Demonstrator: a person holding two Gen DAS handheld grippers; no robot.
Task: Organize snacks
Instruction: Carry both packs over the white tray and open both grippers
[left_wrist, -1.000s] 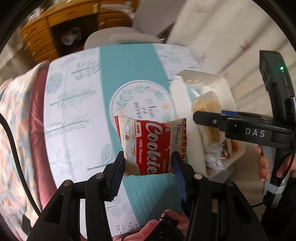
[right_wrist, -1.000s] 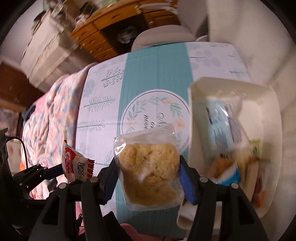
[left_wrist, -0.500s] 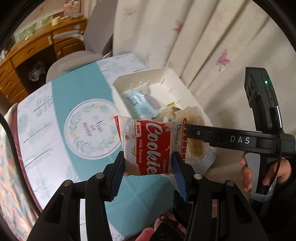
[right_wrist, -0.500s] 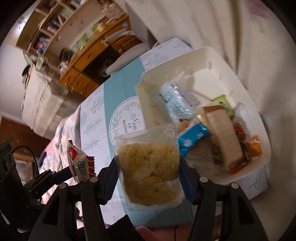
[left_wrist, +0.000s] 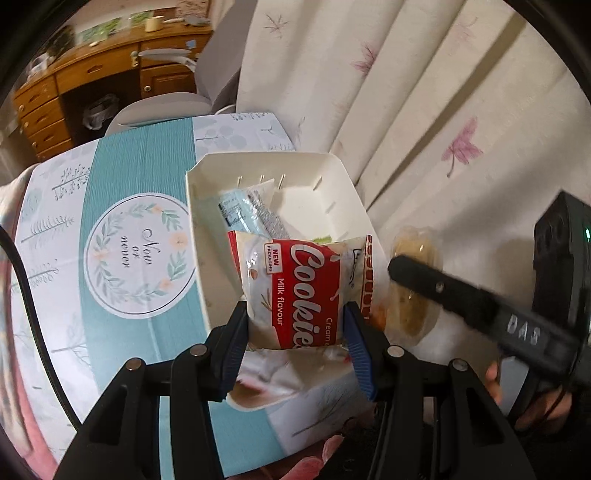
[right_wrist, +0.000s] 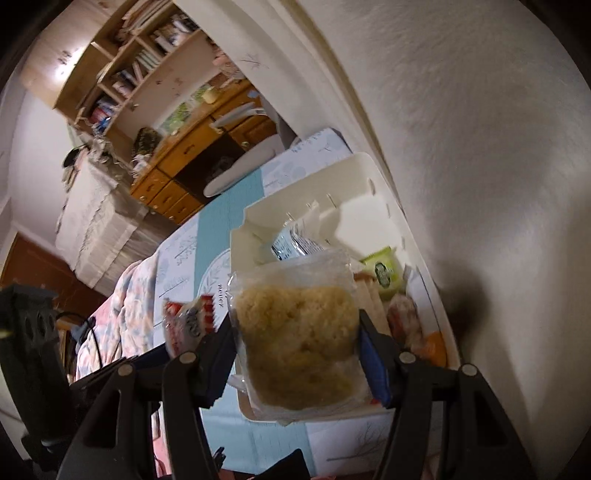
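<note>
While my left gripper (left_wrist: 295, 339) clamps the cookie pack (left_wrist: 303, 291), right gripper (right_wrist: 299, 354) grips the crumble bag (right_wrist: 299, 343); tray (left_wrist: 266, 162) at 12 o'clk.

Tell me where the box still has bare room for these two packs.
The box is bare at its far corner by the curtain, past the blue pack. The near end is crowded with snacks, the green pack among them.

Red-white cookie pack (left_wrist: 295, 295) upright at frame centre, clear crumbly-snack bag (right_wrist: 299, 339) centre, over white snack-filled box (left_wrist: 332, 192).
</note>
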